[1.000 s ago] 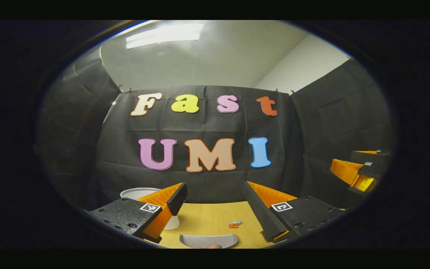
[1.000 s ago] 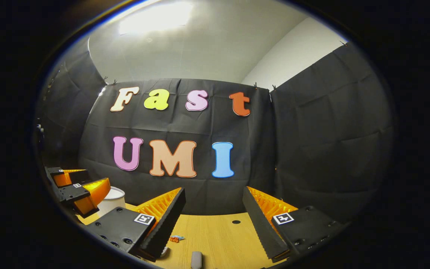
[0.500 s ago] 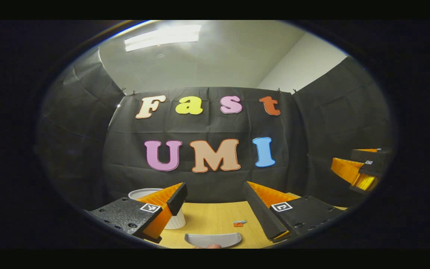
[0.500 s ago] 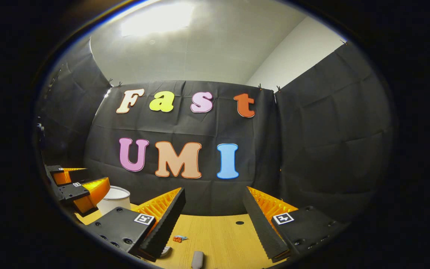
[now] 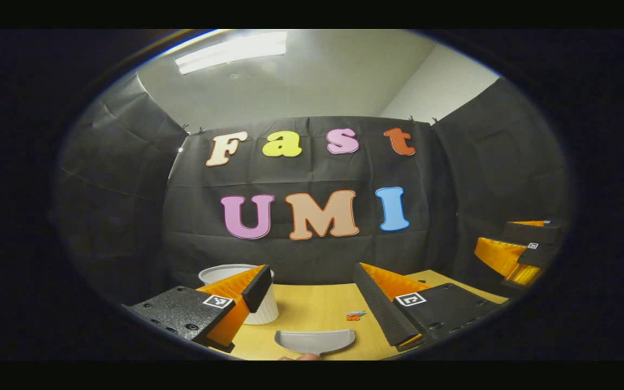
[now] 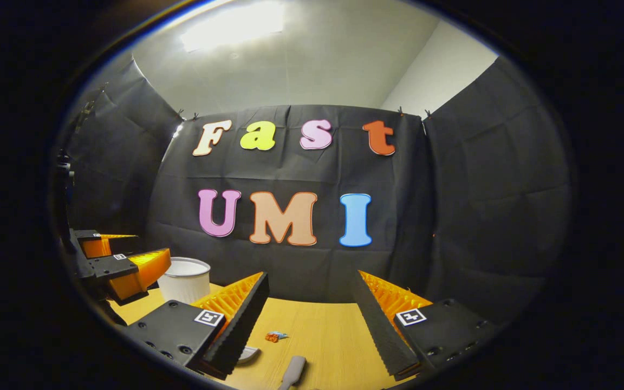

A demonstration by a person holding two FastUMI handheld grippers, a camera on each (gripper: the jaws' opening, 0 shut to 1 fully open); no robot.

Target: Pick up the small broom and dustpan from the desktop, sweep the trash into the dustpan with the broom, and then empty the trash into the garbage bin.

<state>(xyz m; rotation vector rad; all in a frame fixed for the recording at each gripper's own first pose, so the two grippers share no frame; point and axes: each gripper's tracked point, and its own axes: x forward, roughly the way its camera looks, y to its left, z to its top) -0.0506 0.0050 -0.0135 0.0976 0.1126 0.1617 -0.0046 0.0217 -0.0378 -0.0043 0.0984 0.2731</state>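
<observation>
**Both claws wide, tools untouched**

Left gripper view: left gripper (image 5: 312,290) gaping, empty; grey plastic dustpan (image 5: 315,342) bottom centre; orange-blue trash scrap (image 5: 355,315); white ribbed garbage bin (image 5: 260,306) lower left.

Right gripper view: right gripper (image 6: 309,311) gaping, empty; grey broom handle (image 6: 292,371) bottom centre. Risk: an off-centre grab could skid the handle.

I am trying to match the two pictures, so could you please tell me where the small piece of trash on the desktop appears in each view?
Left gripper view: the trash lies low, right of centre, just beyond the dustpan.
Right gripper view: the trash lies low, left of centre, beside the right gripper's own left finger.
Shared landmark: the white garbage bin, on the desktop left of the trash in both.
</observation>
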